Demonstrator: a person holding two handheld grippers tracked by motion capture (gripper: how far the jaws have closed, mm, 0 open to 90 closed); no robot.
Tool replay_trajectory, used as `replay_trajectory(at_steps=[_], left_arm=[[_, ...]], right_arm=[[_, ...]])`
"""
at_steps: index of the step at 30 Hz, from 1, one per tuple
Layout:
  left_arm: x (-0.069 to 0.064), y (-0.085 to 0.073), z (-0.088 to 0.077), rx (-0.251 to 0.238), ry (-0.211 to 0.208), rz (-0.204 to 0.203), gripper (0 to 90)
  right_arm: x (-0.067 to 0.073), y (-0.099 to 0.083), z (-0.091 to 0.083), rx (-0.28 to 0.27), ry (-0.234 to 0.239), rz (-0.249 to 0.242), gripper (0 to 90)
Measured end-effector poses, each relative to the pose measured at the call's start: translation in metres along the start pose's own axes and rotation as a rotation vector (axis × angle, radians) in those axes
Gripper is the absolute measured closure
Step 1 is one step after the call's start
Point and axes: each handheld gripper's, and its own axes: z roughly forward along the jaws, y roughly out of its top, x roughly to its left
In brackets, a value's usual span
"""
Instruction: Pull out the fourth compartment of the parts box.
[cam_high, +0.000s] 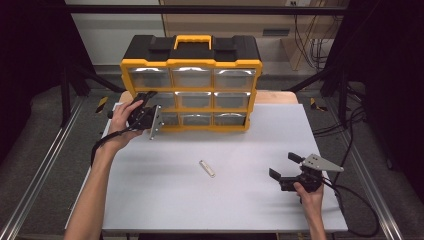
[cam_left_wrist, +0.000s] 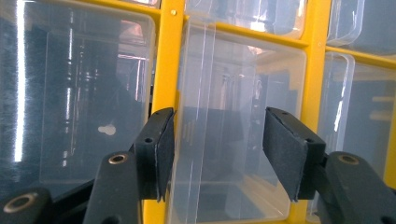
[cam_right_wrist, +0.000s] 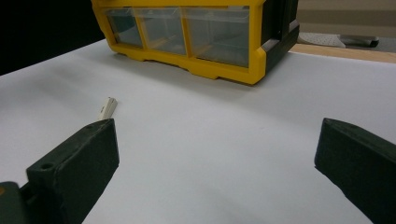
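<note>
A yellow and black drawer organizer (cam_high: 192, 64) with clear drawers stands at the back of the white table (cam_high: 165, 200). My left gripper (cam_high: 151, 119) is at its left column, turned on its side. In the left gripper view its jaws (cam_left_wrist: 219, 116) straddle the clear pull lip (cam_left_wrist: 196, 93) of one drawer (cam_left_wrist: 243, 154), with a gap at the right pad (cam_left_wrist: 280, 149). My right gripper (cam_high: 285, 166) rests near the table's front right, open and holding nothing (cam_right_wrist: 215, 123). A small pale metal bar (cam_high: 206, 168) lies mid-table, ahead of the right gripper's left jaw (cam_right_wrist: 107, 108).
The organizer's yellow frame (cam_left_wrist: 166, 60) separates neighbouring drawers; its front corner (cam_right_wrist: 254, 70) faces the right gripper. Cables (cam_high: 350, 195) trail off the table's right side. Metal rails (cam_high: 45, 165) run along the floor beside the table.
</note>
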Motion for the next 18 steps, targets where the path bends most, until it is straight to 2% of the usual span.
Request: replay_trajectory(at_steps=[7, 18], left_arm=[[-0.0006, -0.0001, -0.0002, 0.000, 0.016, 0.000, 47.6], [-0.0001, 0.0008, -0.0004, 0.012, 0.066, 0.053, 62.7]], right_arm=[[0.0000, -0.0001, 0.0004, 0.001, 0.000, 0.000, 0.3], [0.0002, 0.0001, 0.0003, 0.001, 0.001, -0.001, 0.3]])
